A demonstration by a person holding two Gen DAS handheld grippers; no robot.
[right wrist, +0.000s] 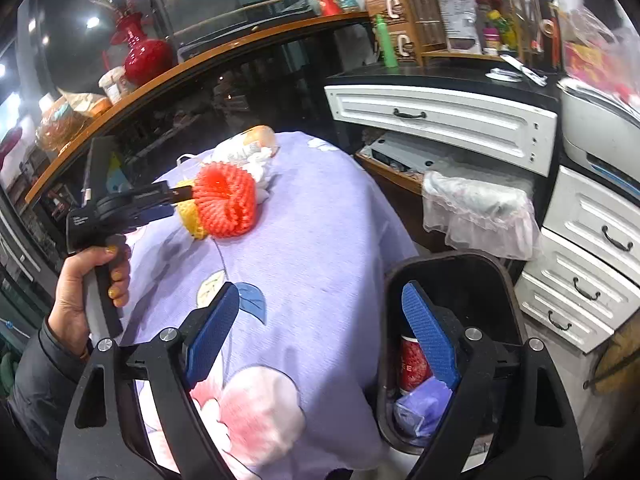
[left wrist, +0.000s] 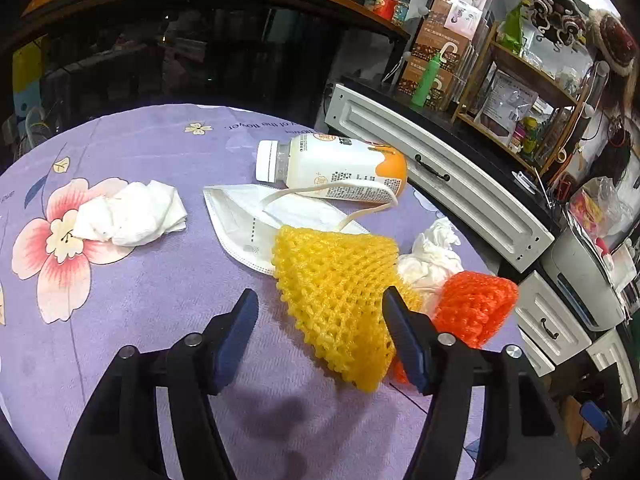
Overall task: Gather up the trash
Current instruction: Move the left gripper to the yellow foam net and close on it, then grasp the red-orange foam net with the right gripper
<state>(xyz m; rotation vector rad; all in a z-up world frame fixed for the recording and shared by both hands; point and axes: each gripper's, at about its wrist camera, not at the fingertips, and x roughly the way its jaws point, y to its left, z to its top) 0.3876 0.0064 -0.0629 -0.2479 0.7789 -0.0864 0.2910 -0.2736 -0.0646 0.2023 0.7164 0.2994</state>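
inside the black bin (right wrist: 508,280) sit a red can (right wrist: 414,364) and purple wrapper (right wrist: 420,404); both claws gape open.

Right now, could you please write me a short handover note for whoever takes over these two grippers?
Left gripper: open, empty, straddling the yellow foam net on the table.
Right gripper: open, empty, over the table edge beside the black bin.
Done: the bin already holds a red can and a purple wrapper.
Left on the table: yellow foam net, orange foam net, face mask, bottle lying on its side, crumpled tissue at left, second tissue behind the nets.
Suggested next: close on the yellow net and carry it to the bin.
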